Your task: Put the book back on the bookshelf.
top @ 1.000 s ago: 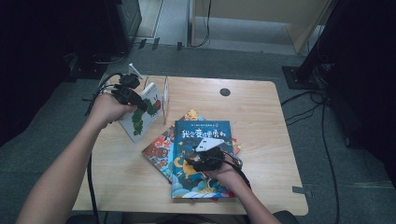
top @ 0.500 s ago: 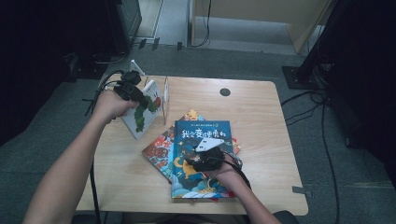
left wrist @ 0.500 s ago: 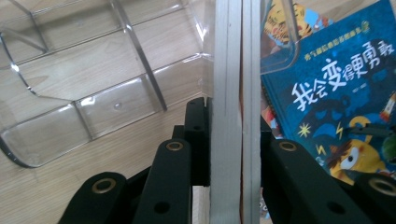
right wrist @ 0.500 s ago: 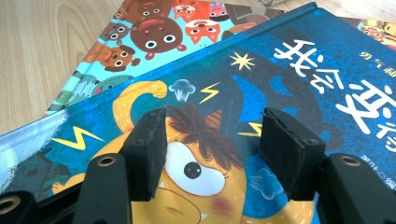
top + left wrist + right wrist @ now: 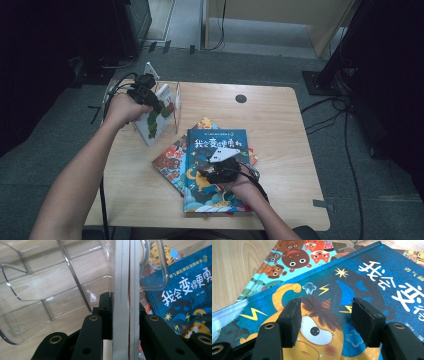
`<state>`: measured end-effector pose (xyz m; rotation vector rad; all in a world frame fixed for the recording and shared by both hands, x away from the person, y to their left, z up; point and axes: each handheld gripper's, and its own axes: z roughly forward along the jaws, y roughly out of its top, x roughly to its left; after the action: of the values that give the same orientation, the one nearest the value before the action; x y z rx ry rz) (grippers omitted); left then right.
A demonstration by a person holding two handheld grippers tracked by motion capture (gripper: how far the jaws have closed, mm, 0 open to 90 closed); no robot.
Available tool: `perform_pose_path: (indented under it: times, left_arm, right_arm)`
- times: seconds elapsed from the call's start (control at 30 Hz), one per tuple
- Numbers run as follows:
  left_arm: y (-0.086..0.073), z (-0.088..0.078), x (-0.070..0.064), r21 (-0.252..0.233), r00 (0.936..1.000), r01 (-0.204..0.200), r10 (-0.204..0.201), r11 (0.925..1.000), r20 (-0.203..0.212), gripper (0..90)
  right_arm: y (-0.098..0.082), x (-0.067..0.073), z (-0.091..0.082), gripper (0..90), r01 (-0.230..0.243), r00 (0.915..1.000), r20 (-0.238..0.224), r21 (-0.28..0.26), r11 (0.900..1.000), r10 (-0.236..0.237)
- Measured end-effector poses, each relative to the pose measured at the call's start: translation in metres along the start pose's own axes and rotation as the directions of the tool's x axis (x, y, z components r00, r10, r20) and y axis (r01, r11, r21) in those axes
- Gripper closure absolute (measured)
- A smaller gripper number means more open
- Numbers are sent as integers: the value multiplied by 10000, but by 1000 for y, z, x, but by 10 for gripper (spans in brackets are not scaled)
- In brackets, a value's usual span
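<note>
My left gripper (image 5: 150,99) is shut on the edge of a white book with a green picture (image 5: 153,122), which stands tilted against a clear plastic book stand (image 5: 176,102) at the table's back left. In the left gripper view the white book (image 5: 122,277) runs edge-on between the jaws of the left gripper (image 5: 125,306), with the clear stand (image 5: 37,290) behind it. My right gripper (image 5: 214,169) rests over a blue picture book (image 5: 217,142). In the right gripper view the right gripper (image 5: 325,317) is open above the blue book's (image 5: 367,282) cover, with nothing between its pads.
The blue book tops a stack; a colourful animal book (image 5: 169,161) (image 5: 287,257) sticks out at its left and an orange one (image 5: 204,123) at the back. The wooden table (image 5: 280,125) has a dark round hole (image 5: 241,98). Cables trail over the grey floor.
My left gripper has carried the white book a little toward the clear stand, and the book stands more upright. The right hand has kept still.
</note>
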<state>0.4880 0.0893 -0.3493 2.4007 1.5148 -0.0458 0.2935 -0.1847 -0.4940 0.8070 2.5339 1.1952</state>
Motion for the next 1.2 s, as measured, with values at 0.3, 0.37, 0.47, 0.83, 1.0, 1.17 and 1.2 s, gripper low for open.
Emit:
perform_pose_path:
  times: [0.3,0.37,0.47,0.83,1.0,1.17,1.2]
  left_arm:
    - [11,5,2,-108,9994,339,-339,9994,27,778]
    - [12,5,4,-268,9991,420,-419,9988,38,778]
    - [13,6,5,-265,9988,494,-494,9984,0,778]
    - [19,17,4,-110,9980,582,-585,9982,-236,775]
    - [21,20,2,-94,9975,627,-630,9980,-318,766]
    - [22,22,4,-57,9967,740,-741,9972,-338,779]
    - [22,21,5,-87,9963,766,-769,9970,-385,781]
  right_arm:
    - [0,0,0,422,15,10000,-3,0,10000,-15]
    - [0,0,0,423,0,10000,-1,-3,10000,0]
    - [0,0,0,422,1,10000,-5,-2,10000,-1]
    - [0,0,0,428,-8,10000,4,-4,10000,8]
    - [0,-1,0,430,-4,10000,-4,-11,10000,4]
    - [0,-1,0,432,-8,10000,3,-21,10000,8]
    - [0,-1,0,433,-9,10000,2,-21,10000,9]
